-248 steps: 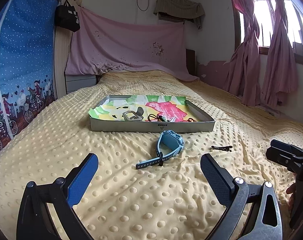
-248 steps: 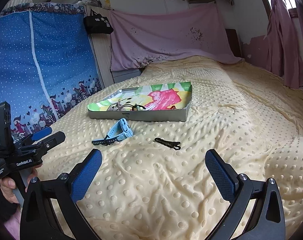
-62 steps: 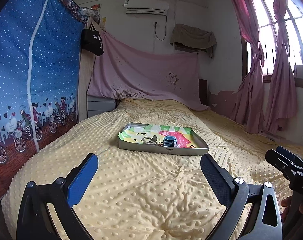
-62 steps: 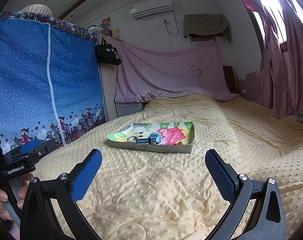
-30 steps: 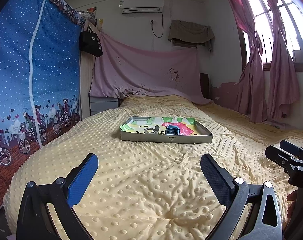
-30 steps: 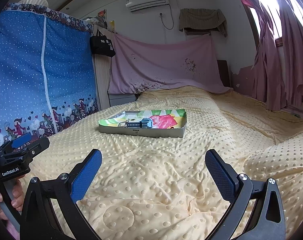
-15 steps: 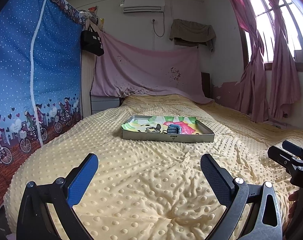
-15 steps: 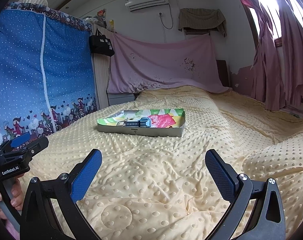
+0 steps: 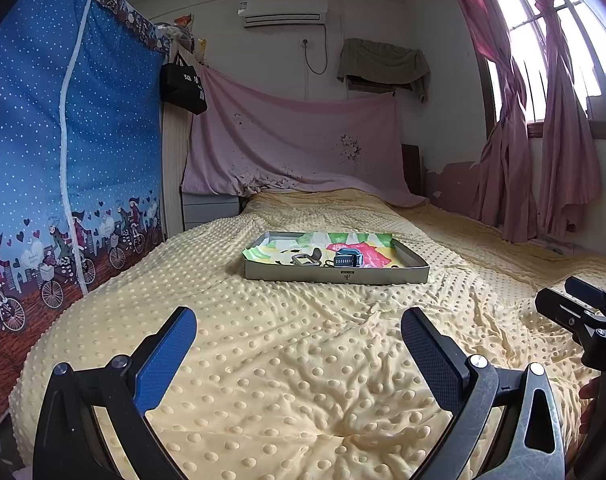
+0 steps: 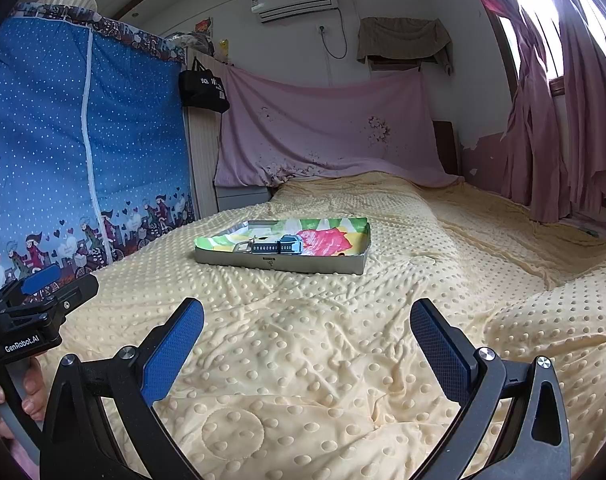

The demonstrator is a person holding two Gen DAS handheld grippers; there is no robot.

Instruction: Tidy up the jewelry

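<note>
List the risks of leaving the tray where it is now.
1. The tray rests on a soft, wrinkled dotted blanket, not a firm surface; weight on the bed could tip it.
2. Its walls are low, and the blue watch stands above the rim, so a tilt may spill it.
3. Both grippers, left and right, are open and well back, so neither could steady it.

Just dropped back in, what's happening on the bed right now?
Nothing is being handled. The left claw and right claw are both open and empty, held back over the yellow blanket, well short of the tray. The blue watch and a few other small pieces lie inside the tray. No loose jewelry shows on the blanket, so the tidying looks finished.
</note>
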